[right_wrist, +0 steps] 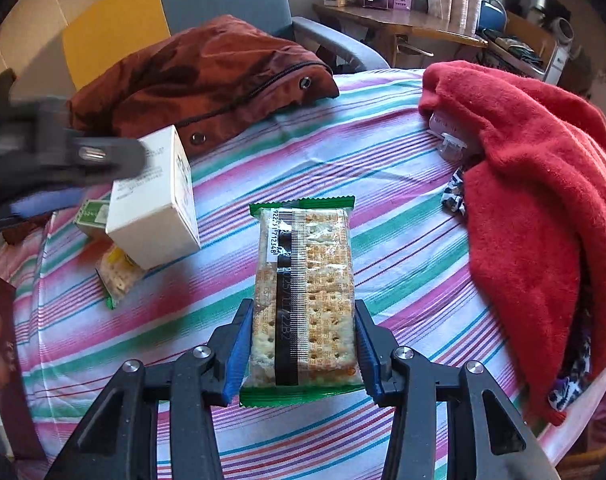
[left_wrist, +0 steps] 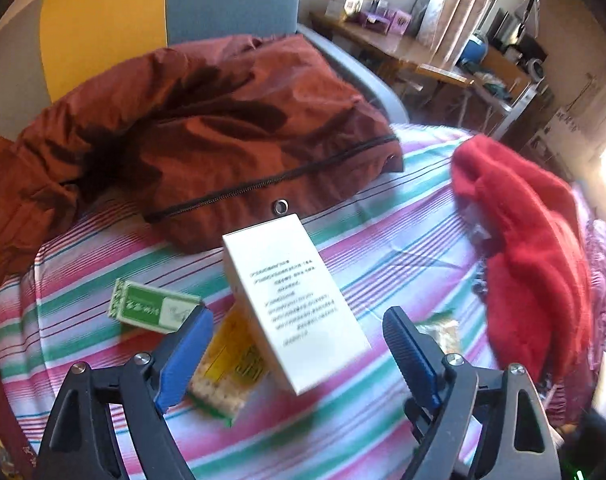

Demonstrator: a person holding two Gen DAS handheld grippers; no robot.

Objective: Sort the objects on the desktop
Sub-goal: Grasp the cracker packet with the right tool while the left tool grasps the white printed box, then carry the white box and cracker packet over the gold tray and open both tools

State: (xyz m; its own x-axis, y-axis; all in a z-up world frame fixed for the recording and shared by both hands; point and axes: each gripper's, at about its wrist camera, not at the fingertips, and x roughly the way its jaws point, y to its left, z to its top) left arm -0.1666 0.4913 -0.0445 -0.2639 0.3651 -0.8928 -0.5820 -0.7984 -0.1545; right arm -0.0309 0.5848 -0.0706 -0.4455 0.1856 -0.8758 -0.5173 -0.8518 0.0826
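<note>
My right gripper (right_wrist: 301, 344) clamps the crackers (right_wrist: 305, 292) for sorting; my left gripper (left_wrist: 297, 344) gapes, the box (left_wrist: 295, 300) resting loose on the pile.

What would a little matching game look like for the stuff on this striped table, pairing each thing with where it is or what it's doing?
Things:
1. cracker packet with green ends
2. white box
3. small green box
4. red fleece

Places or states:
A. heaped along the table's right edge
B. pinched between the right claw's blue pads
C. tilted, leaning over a yellow cracker packet
D. lying on the cloth to the left of the white box

Pairs: 1-B, 2-C, 3-D, 4-A
</note>
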